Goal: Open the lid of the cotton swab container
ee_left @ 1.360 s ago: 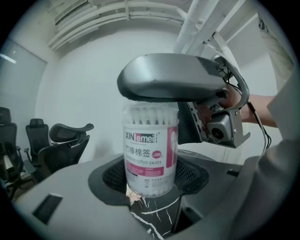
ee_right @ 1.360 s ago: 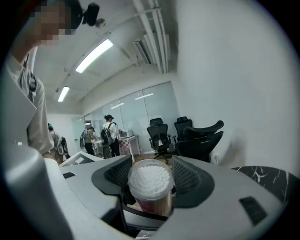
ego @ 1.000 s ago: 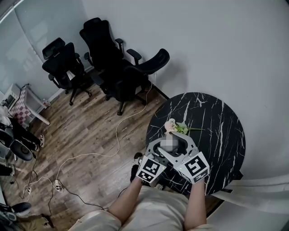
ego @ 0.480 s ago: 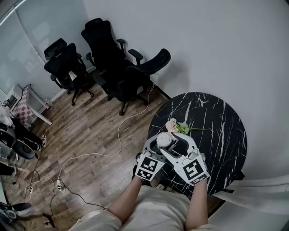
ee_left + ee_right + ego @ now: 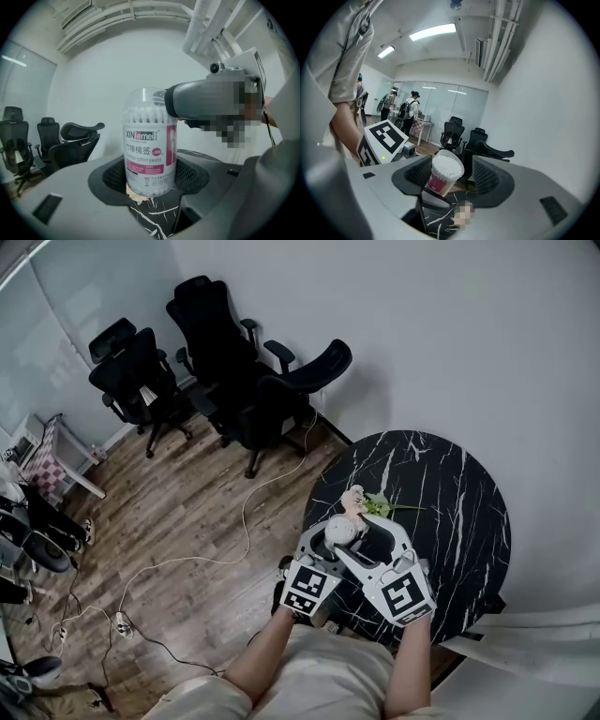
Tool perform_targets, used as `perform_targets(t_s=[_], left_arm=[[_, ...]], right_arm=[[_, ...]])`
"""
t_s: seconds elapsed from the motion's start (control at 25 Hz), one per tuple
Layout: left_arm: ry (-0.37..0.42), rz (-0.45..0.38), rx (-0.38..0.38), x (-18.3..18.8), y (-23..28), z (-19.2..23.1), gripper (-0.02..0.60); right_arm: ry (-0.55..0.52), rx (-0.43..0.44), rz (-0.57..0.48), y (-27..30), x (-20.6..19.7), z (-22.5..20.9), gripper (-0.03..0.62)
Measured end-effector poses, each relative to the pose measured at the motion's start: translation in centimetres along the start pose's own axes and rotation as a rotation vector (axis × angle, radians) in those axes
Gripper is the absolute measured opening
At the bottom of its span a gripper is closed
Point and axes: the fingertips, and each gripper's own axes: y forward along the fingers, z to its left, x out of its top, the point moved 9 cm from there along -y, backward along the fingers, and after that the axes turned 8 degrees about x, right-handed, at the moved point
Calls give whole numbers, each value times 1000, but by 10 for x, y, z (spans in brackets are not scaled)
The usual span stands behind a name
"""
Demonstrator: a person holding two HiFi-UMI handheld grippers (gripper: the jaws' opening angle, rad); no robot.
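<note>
Cotton swab container (image 5: 150, 150) held up, lid (image 5: 447, 165) not yet off.
The base is clamped between the left gripper (image 5: 150, 180) jaws, above the table (image 5: 450, 512) edge. The right gripper (image 5: 452, 176) jaws stand apart around the lid. Closing on it and pulling is judged the next move.

Container (image 5: 149, 145) clear, pink label; table (image 5: 459, 493) black, white-veined.

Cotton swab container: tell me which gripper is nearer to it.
Left. The left gripper clamps the cotton swab container low on its body, in contact. The right gripper sits at its top end with jaws apart, a gap showing on one side.
</note>
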Motion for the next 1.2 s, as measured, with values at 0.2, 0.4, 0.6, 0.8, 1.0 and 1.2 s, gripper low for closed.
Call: perform_targets(t_s=[0.2, 0.4, 0.6, 0.8, 1.0, 1.2], left_arm=[[7, 0, -2, -1, 1, -1, 262], [10, 3, -5, -1, 0, -2, 262], [20, 11, -15, -3, 0, -4, 262], [13, 8, -20, -5, -3, -4, 262], [17, -6, -28, -2, -6, -6, 262], [24, -16, -28, 1, -7, -6, 262]], right_arm=[[10, -8, -8, -3, 0, 0, 293], [-21, -29, -30, -8, 2, -5, 293], [9, -73, -57, -16, 3, -8, 293], [19, -171, -69, -23, 6, -14, 293], [71, -285, -163, -31, 0, -25, 293], [141, -344, -98, -38, -11, -31, 293]])
